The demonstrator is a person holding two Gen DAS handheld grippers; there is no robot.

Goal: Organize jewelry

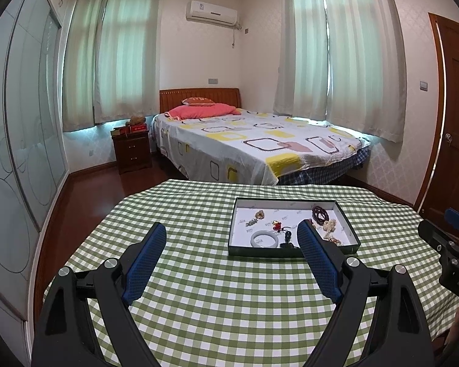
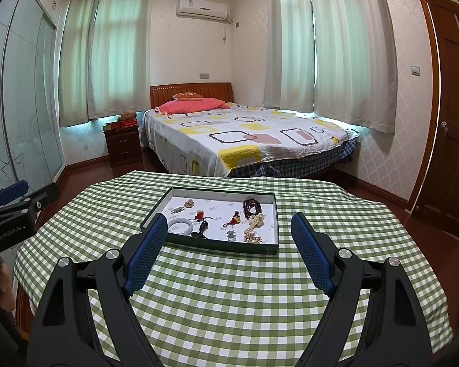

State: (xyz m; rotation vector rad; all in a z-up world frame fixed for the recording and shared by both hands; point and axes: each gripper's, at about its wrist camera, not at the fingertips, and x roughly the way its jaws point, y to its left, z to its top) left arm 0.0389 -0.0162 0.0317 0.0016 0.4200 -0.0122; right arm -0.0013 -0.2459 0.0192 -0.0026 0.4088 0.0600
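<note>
A shallow dark-rimmed tray (image 1: 348, 223) (image 2: 211, 244) with a white floor lies on the green checked tablecloth (image 1: 229, 290) (image 2: 229, 290). In it lie a pale jade bangle (image 1: 263, 238) (image 2: 180, 225), a dark bead bracelet (image 1: 320, 212) (image 2: 251, 205), a pearl string (image 1: 330, 225) (image 2: 255, 220), red charms (image 2: 234, 218) and several small pieces. My left gripper (image 1: 231, 229) hovers open over the cloth, short of the tray's near left side. My right gripper (image 2: 226, 220) is open too, with the tray's near edge between its blue pads (image 2: 309, 250), nothing held.
The table sits in a bedroom. Beyond its far edge stands a bed (image 1: 254, 140) with a patterned sheet. A nightstand (image 1: 131, 148) is left of the bed, a wardrobe (image 1: 30, 122) at far left, a wooden door (image 2: 449, 116) at right. Each gripper shows at the other view's edge.
</note>
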